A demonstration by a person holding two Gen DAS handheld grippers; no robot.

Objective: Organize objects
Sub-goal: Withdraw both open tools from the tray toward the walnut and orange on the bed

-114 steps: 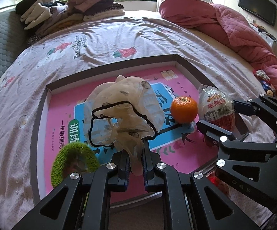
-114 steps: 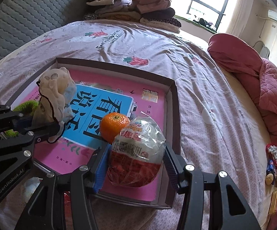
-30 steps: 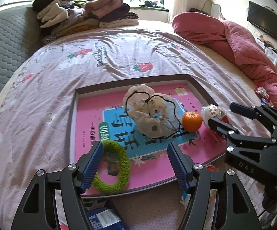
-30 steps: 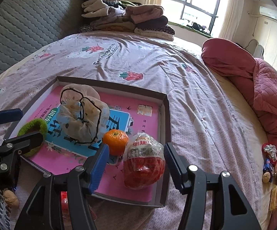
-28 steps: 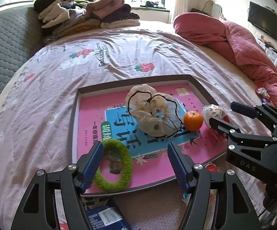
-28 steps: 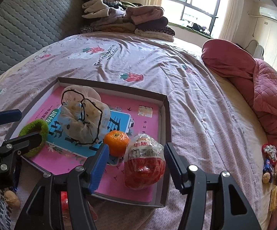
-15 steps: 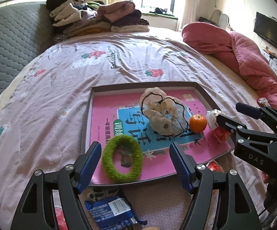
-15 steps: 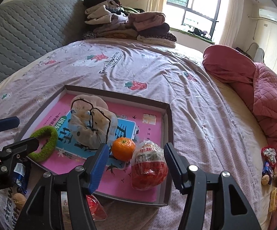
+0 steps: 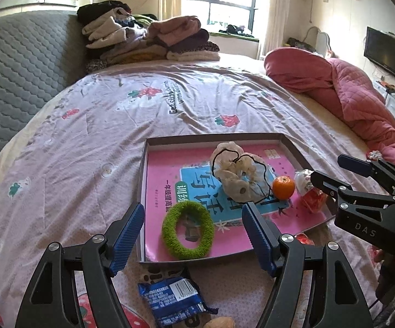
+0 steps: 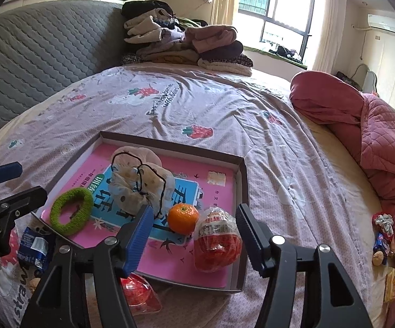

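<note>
A shallow box tray (image 9: pixel 213 137) with a pink printed bottom lies on the bed. It holds a green fuzzy ring (image 9: pixel 170 235), a beige drawstring pouch (image 9: pixel 235 175), a mandarin (image 9: pixel 283 187) and a red snack bag (image 9: pixel 310 196). My left gripper (image 9: pixel 193 207) hangs open above the tray's near edge, over the ring, with nothing held. My right gripper (image 10: pixel 194 210) is above the near right corner. Its jaws are opening, and the mandarin (image 10: pixel 183 217) and snack bag (image 10: pixel 216 243) lie below them untouched.
Near me outside the tray lie a blue snack packet (image 9: pixel 172 300), a walnut (image 9: pixel 219 322) and a red packet (image 10: pixel 138 292). Folded clothes (image 9: pixel 148 41) are piled at the headboard. A pink quilt (image 9: pixel 347 95) and some sweets (image 10: pixel 383 235) are on the right.
Earlier the left gripper held the pouch and the right the snack bag; both now lie loose in the tray. Both grippers have drawn back and up, and the blue packet has come into view.
</note>
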